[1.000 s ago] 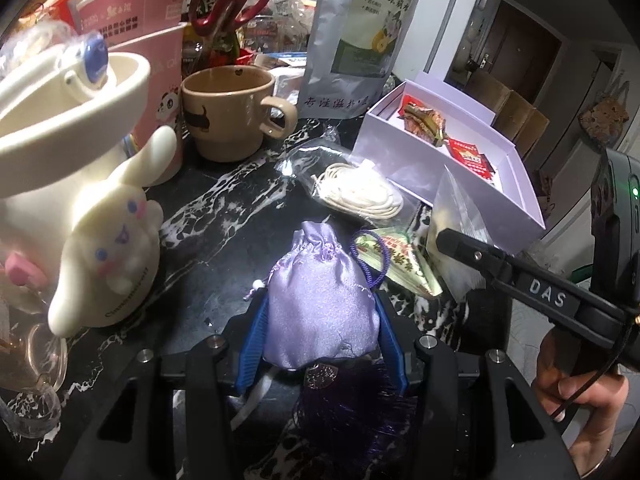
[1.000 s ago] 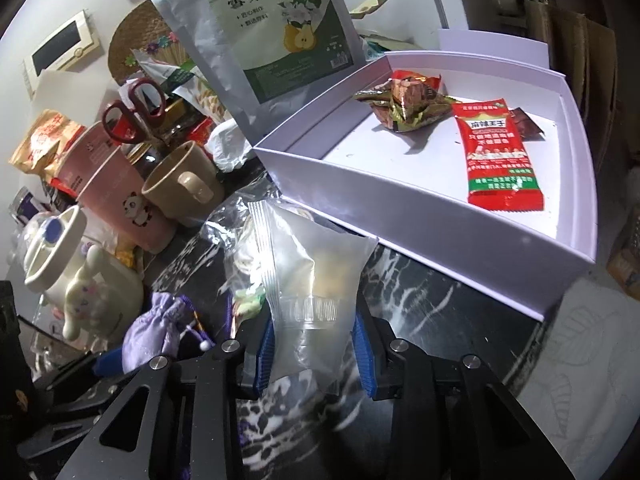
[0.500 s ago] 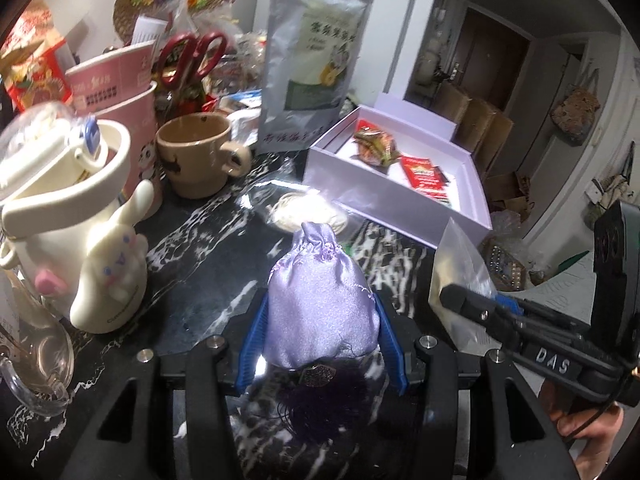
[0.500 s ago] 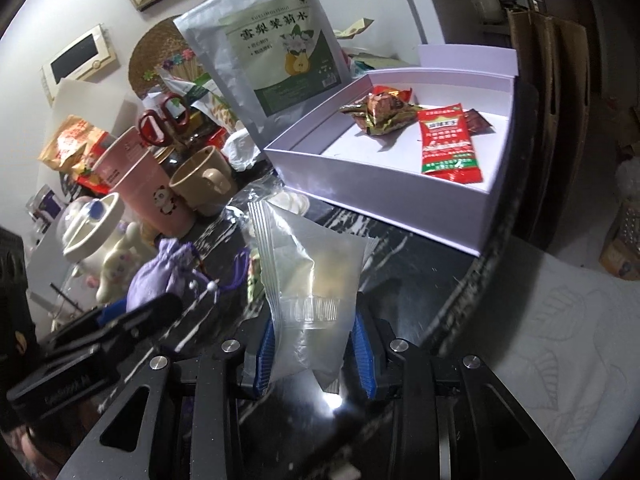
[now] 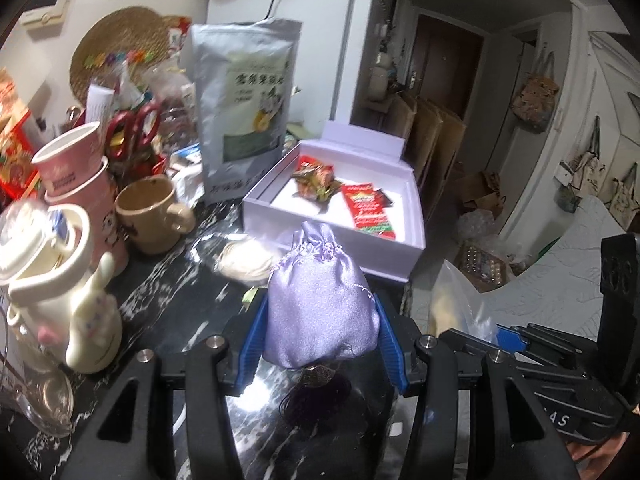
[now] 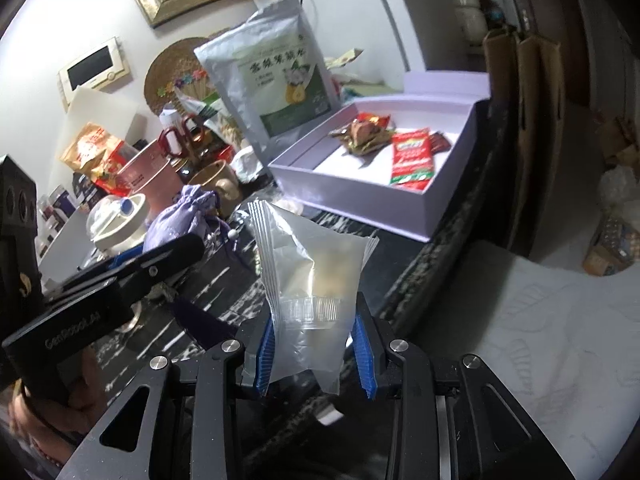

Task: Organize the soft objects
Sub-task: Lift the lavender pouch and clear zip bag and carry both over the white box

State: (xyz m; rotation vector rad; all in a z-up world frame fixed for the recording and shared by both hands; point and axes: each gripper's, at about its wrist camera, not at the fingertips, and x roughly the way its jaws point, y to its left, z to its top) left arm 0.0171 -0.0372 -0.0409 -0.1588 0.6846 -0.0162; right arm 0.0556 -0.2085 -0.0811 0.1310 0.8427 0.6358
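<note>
A black marble-patterned tabletop (image 5: 172, 292) carries the clutter; on it an open lilac box (image 5: 340, 236) holds a red snack packet (image 5: 368, 210) and a brownish wrapped sweet (image 5: 314, 178); behind the box's left end a tall silver pouch (image 5: 246, 100) stands upright; left of that sit a tan mug (image 5: 150, 212) and 2 stacked pink cups (image 5: 74, 176); nearer, a cream bunny-shaped pot (image 5: 60, 280). The left gripper (image 5: 320, 334) is clenched on a lilac satin drawstring pouch (image 5: 320, 312), held above the tabletop just in front of the box, neck up; the right gripper (image 6: 316, 350) is clamped on a clear plastic bag (image 6: 312, 280), held upright over the table edge, short of the box.
</note>
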